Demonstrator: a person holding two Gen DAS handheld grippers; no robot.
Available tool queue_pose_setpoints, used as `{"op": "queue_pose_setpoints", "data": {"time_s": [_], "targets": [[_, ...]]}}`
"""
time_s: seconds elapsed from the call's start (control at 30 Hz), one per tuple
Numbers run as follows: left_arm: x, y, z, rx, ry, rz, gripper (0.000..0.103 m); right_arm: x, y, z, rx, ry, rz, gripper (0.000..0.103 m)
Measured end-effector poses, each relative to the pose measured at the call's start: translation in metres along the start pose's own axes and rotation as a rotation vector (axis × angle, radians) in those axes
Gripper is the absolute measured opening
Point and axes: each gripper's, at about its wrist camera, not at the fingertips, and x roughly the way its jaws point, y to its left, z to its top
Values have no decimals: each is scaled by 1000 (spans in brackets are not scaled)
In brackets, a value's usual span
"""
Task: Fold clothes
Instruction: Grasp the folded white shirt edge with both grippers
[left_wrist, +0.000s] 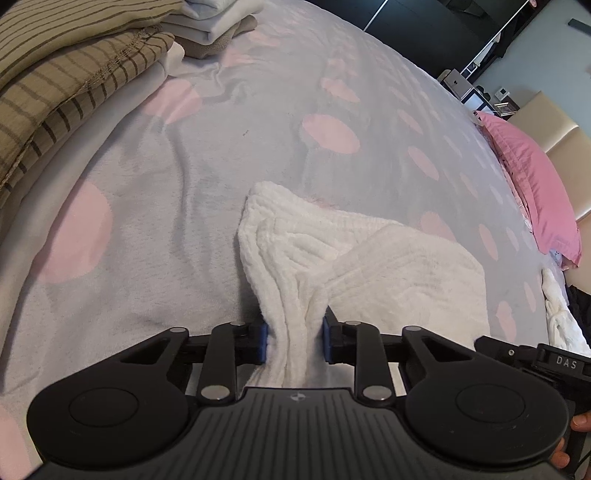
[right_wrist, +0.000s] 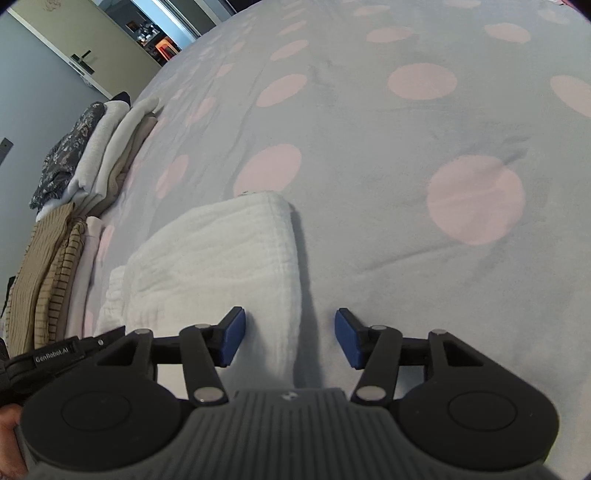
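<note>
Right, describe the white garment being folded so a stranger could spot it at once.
On the grey bedspread with pink dots, ignore the folded stacks along one edge. The white garment lies alone mid-bed, bunched in the left tongs. It is textured plain white; the nearest stack is tan-striped.

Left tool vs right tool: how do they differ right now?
Left tool: blue pads pinch a bunched fold of the white garment, narrow gap. Right tool: pads stand wide apart, the garment's folded edge lies between them, neither pad pressing it. Shared: both angle down at the same white garment on the dotted bedspread.
</note>
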Motion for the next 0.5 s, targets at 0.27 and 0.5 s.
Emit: {"op": "queue_pose_setpoints", "data": {"time_s": [0.27, 0.5], "targets": [[-1, -4, 0, 41, -9, 9, 15, 10, 8, -5, -23, -6, 70, 16], [-30, -15, -2, 92, -97, -4, 11, -17, 34, -5, -108, -94, 61, 11]]}}
